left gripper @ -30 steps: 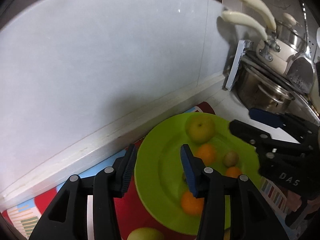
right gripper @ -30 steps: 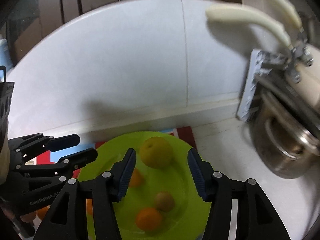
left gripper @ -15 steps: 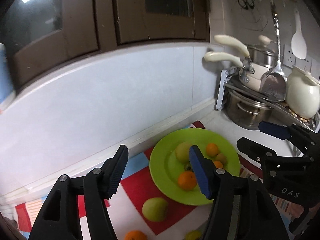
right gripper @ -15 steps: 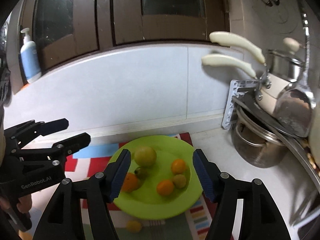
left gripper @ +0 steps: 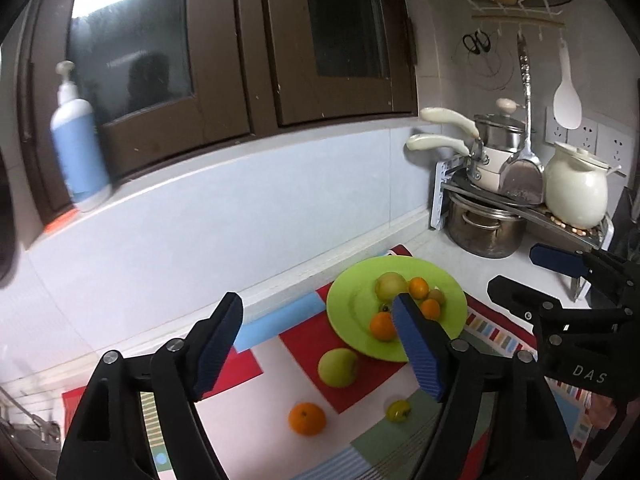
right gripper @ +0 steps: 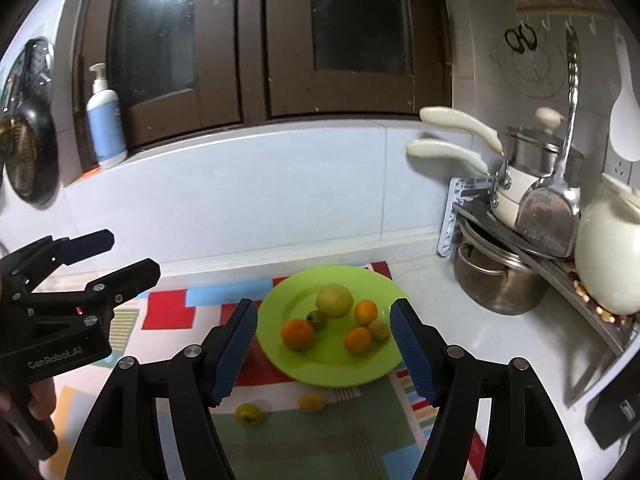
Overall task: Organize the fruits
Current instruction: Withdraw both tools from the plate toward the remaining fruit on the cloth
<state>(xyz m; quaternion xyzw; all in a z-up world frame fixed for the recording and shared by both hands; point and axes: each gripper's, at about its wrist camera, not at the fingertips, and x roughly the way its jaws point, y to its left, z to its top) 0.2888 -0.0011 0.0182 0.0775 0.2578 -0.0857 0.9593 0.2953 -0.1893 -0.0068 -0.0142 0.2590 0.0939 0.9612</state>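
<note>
Hovering side by side, both held high and angled downward: left gripper point(left gripper: 316, 344) with jaws spread wide, nothing between the blue pads point(left gripper: 418, 350); right gripper point(right gripper: 324, 348) likewise gaping, gripping nothing.

Dim indoor light, ceiling lamp glare on window glass point(left gripper: 132, 40), fisheye-bent edges, dark corners, slight motion blur

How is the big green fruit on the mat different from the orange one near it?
The green fruit is bigger and pale green; the orange fruit is smaller and bright orange. The green one lies closer to the green plate. Both are round and rest on the mat, off the plate.
</note>
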